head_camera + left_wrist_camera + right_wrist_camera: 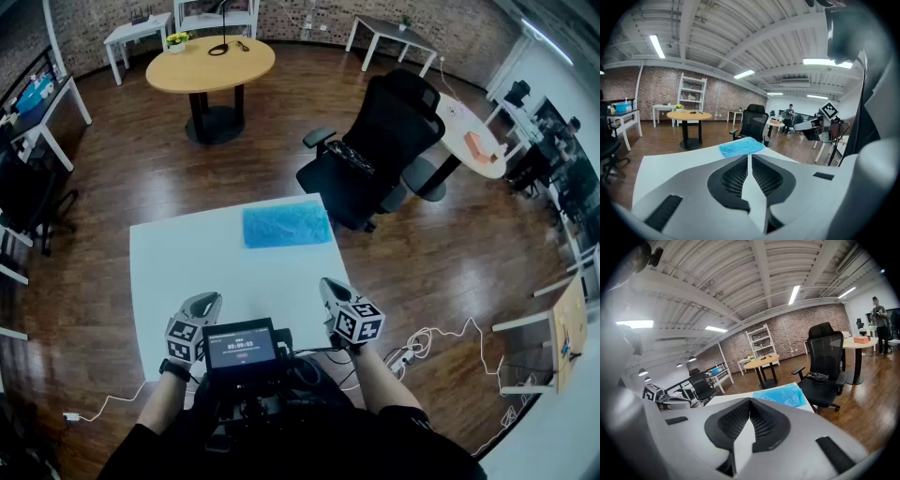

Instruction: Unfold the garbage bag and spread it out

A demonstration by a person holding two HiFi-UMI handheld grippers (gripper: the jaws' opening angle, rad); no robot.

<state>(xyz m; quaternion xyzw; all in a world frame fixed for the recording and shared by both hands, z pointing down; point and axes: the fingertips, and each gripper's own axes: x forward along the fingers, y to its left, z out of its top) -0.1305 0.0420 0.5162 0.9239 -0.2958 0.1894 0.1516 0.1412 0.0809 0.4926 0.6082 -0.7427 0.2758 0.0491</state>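
Observation:
A folded blue garbage bag (pixel 286 226) lies flat at the far right corner of the white table (pixel 187 262). Both gripper views also catch the bag (pixel 740 147) (pixel 783 394), well ahead of the jaws. Over the table's near edge, my left gripper (pixel 208 300) (pixel 749 156) is shut with nothing between its jaws. To its right, my right gripper (pixel 328 284) (pixel 750 400) is likewise shut and empty. Neither gripper touches the bag, and a wide stretch of bare tabletop lies between them and it.
A black office chair (pixel 384 141) stands just beyond the table's far right corner. Farther back is a round wooden table (pixel 211 61). Cables (pixel 422 342) trail on the wood floor at the right. A screen unit (pixel 241 345) hangs at the person's chest.

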